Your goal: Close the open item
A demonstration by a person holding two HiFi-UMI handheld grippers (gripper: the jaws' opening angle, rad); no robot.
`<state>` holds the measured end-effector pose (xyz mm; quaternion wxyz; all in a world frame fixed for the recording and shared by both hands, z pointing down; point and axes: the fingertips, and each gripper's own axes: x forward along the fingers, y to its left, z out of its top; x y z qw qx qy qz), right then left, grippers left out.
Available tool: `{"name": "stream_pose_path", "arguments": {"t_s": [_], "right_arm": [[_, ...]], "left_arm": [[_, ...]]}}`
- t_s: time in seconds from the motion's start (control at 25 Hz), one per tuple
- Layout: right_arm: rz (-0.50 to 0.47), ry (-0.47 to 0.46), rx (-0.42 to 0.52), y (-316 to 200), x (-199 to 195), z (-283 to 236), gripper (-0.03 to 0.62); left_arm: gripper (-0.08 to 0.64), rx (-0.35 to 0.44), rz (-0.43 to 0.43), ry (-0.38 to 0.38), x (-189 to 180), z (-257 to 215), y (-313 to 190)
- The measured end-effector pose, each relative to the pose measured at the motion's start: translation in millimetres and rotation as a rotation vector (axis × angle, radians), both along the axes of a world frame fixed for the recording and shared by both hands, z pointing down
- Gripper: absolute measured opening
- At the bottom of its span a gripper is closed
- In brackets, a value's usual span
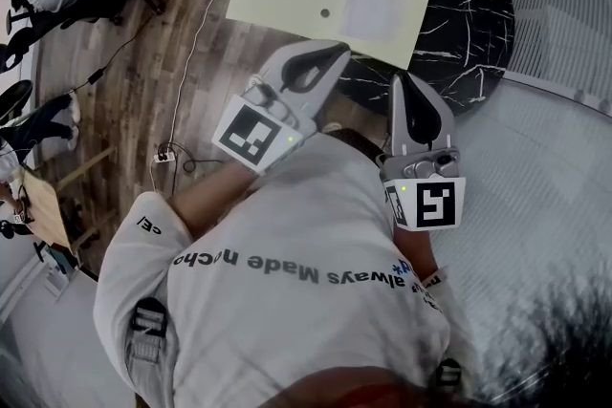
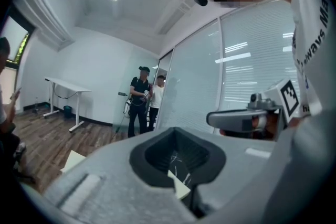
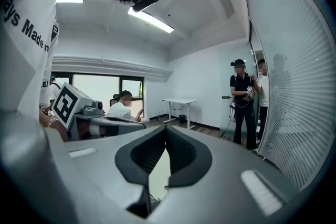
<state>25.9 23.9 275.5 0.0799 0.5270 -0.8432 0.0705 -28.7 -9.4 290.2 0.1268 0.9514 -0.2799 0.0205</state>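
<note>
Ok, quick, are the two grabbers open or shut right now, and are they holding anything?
Left gripper: closed, holding nothing.
Right gripper: closed, holding nothing.

Both arms reach forward from the chest, side by side. The left gripper [image 1: 332,51] angles up and to the right in the head view, its jaws pressed together with nothing between them. Its marker cube [image 1: 253,135] sits just ahead of the bare left forearm [image 1: 212,194]. The right gripper [image 1: 405,79] points almost straight up the picture (roughly level, judging by its own view), jaws likewise together and empty. The two tips are near each other but apart.
</note>
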Motion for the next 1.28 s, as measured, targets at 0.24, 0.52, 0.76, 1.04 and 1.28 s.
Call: {"name": "stream_pose_path", "arguments": {"t_s": [0.24,0.52,0.76,1.04,1.28], "right_arm": [[0.015,0.005,0.003,-31.0,-4.0,4.1,0.000],[0.047,-0.007,0.012,-43.7,14.9,5.3,0.000],[0.070,-0.015,0.014,-48.5,27.2,8.8,0.000],[0.054,-0.014,-0.014,-53.1,22.1,21.2,0.000],[0.024,-0.010,-0.033,-58.3,11.3,28.8,0.000]], "left_arm": [[0.005,-0.006,0.006,-0.010,-5.8,9.7,-31.9],[0.006,-0.051,0.015,-0.043,1.1,35.8,-48.3],[0.074,-0.248,-0.025,-0.053,-18.4,110.9,-62.6],[0.104,-0.489,-0.111,-0.096,-69.5,236.8,-61.4],[0.139,-0.641,-0.200,-0.067,-109.5,322.4,-55.8]]}}
